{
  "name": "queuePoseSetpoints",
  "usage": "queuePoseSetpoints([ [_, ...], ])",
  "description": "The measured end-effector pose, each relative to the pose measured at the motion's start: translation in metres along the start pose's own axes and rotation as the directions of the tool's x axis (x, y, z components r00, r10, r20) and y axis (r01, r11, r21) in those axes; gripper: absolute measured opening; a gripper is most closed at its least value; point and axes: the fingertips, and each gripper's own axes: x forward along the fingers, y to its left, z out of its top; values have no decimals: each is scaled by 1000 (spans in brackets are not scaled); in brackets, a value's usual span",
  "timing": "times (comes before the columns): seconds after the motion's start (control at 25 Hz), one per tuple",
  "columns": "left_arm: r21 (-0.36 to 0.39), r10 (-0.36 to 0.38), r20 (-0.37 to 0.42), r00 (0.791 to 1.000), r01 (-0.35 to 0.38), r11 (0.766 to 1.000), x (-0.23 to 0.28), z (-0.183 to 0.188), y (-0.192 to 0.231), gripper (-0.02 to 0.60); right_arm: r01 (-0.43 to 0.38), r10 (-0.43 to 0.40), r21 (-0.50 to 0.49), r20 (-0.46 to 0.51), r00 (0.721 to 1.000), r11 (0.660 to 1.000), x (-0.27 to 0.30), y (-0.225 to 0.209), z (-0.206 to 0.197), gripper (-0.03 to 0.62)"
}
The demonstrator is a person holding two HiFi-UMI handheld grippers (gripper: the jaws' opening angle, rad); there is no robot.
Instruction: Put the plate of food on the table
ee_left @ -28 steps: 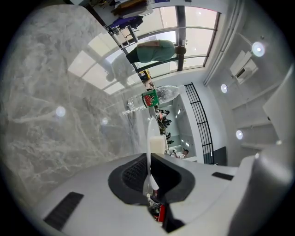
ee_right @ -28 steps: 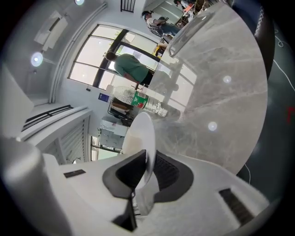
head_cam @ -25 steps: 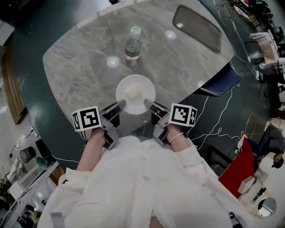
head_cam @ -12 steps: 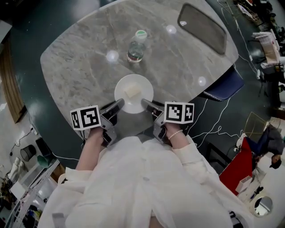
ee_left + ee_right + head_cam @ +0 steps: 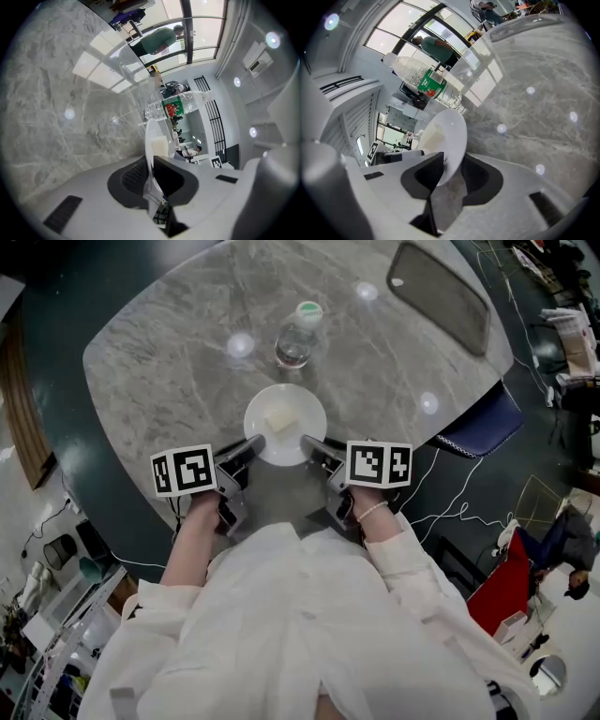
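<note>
1. My left gripper: jaws clamped on the left rim of the round white plate.
2. Plate: between both grippers, over the near edge of the grey marble table, bearing a pale food block.
3. My right gripper: jaws just opening, right rim loose between them.

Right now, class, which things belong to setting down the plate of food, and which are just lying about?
Job: round white plate; pale block of food on it; grey marble table.
Lying about: clear plastic bottle with green cap; dark oblong tray; blue chair.
</note>
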Motion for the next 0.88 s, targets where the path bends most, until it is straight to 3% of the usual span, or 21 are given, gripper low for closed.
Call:
queuePoseSetpoints([
  [0.44, -24, 56, -15, 998, -56, 998, 12, 15, 16, 29, 72, -80, -162, -38, 996, 984, 16, -13, 17, 114],
  [0.88, -7, 110, -66, 992, -111, 994, 12, 12, 31, 49, 158, -180, -302, -48, 982, 940, 22, -16, 18, 133],
])
